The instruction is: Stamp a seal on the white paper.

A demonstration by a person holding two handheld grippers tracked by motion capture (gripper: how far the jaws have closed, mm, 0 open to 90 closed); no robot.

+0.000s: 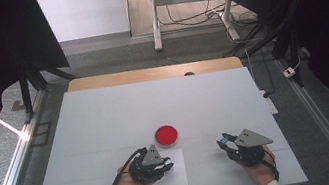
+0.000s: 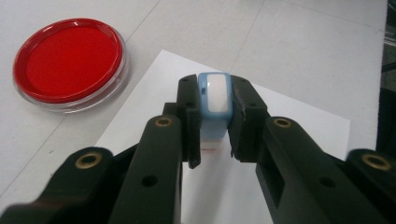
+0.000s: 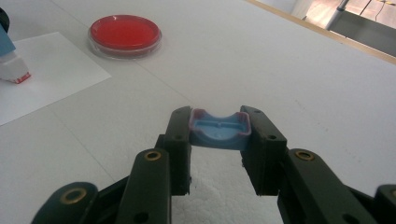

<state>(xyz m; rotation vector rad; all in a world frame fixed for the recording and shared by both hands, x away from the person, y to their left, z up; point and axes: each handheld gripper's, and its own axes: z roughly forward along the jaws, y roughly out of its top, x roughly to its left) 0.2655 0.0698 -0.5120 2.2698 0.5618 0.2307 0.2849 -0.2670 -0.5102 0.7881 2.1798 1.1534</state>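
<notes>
Left gripper [image 2: 214, 140]: jaws clamped on a blue-and-white stamp [image 2: 215, 100], held upright between the two pads, the white panel facing the camera. Its lower end sits on or just above the white paper sheet [image 2: 289, 116]; a sliver of red shows at the base in the left gripper view, contact itself not clear. In the high view this gripper [image 1: 166, 163] sits at the near edge of the table [image 1: 105, 112], over the sheet's left part.

Red ink pad [image 1: 166, 135], round in a clear rim, lies just beyond the sheet's far edge, near the left gripper but apart from it. Lid off, red face open.

Right gripper [image 3: 218, 140]: jaws clenched on a small blue cap [image 3: 219, 131], open hollow side up, pinkish tint on its rim, held clear above the table. In the high view it [image 1: 225, 143] is well right of the sheet, near the near-right table edge.

Room: wide bare table surface beyond the pad and between the grippers; little margin at the near edge, where both hands sit.

Hidden: stamp face under the left jaws is out of sight. Right gripper view cuts the stamp [image 3: 10, 60] off at the left frame edge. Cap barely resolves in the high view.
</notes>
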